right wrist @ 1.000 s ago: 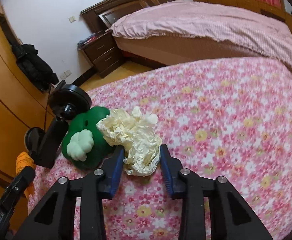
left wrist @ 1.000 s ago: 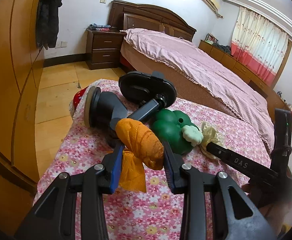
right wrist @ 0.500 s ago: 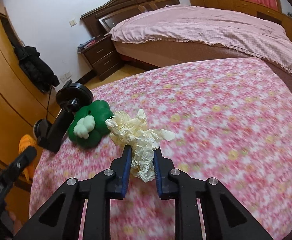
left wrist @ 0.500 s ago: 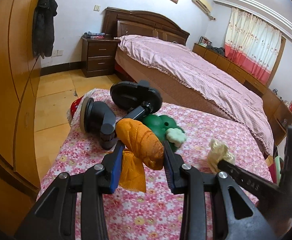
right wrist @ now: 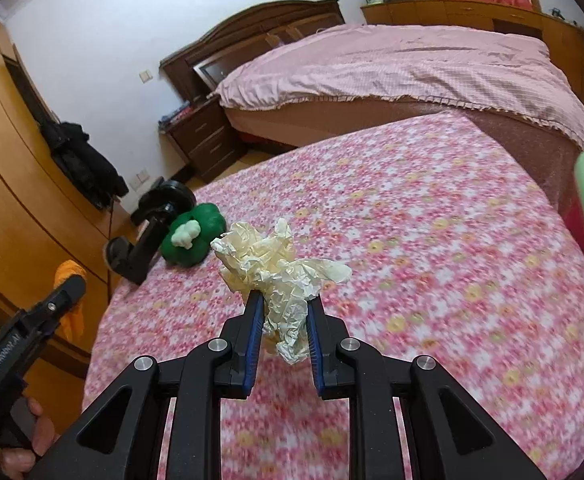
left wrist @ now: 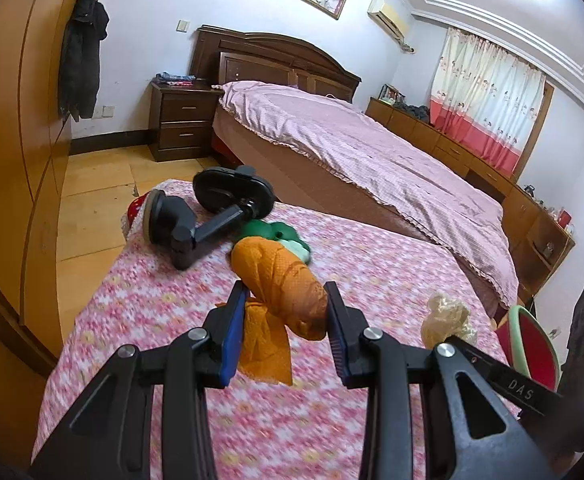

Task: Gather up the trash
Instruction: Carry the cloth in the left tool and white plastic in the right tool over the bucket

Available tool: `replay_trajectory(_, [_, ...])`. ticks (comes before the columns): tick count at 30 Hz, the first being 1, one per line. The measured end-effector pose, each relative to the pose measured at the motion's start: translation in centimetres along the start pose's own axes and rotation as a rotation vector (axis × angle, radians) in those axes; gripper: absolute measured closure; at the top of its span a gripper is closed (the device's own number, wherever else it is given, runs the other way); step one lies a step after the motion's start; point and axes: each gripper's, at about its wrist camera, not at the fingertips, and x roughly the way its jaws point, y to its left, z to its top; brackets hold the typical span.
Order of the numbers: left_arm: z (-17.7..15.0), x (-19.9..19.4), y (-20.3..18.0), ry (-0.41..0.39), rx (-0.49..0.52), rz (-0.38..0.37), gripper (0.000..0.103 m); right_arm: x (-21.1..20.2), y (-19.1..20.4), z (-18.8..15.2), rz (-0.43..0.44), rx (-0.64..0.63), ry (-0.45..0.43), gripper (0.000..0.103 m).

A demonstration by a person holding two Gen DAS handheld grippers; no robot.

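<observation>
Both of my grippers carry a piece of trash above the floral tabletop.

Left wrist view: my left gripper [left wrist: 285, 330] sits at lower centre, its blue-padded fingers [left wrist: 231, 336] pinching the orange crumpled cloth [left wrist: 279, 292], which bulges above the pads and hangs below them. Behind it, toward centre left, a black suction-cup mount [left wrist: 207, 220] lies on the pink floral tablecloth [left wrist: 151, 320] with a green toy [left wrist: 287, 236] just beside it. At lower right, my right gripper [left wrist: 448, 334] shows with the cream wad at its tip, near a red bin with a green rim [left wrist: 532, 344].

Right wrist view: the right gripper [right wrist: 281, 324] at lower centre has its fingers [right wrist: 253, 328] clamped on the cream crumpled paper [right wrist: 279, 276], held clear of the cloth. The bin's rim is at the right edge, and the left gripper with its orange cloth at lower left.
</observation>
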Motion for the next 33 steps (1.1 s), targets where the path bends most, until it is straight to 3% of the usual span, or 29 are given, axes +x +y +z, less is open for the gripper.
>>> replay_trajectory(13, [-2.5, -3.8, -4.4, 0.009, 0.020, -0.053, 0.066, -8.5, -2.9, -1.5, 0.041, 0.039, -0.123, 0.082])
replay_trajectory(29, [-3.1, -4.7, -11.5, 0.027, 0.113, -0.104, 0.066, -17.3, -9.2, -3.0, 0.041, 0.127, -0.251, 0.082])
replay_trajectory(33, [-3.2, -4.2, -13.9, 0.069, 0.136, -0.206, 0.066, -18.9, -11.3, -3.2, 0.019, 0.170, -0.285, 0.082])
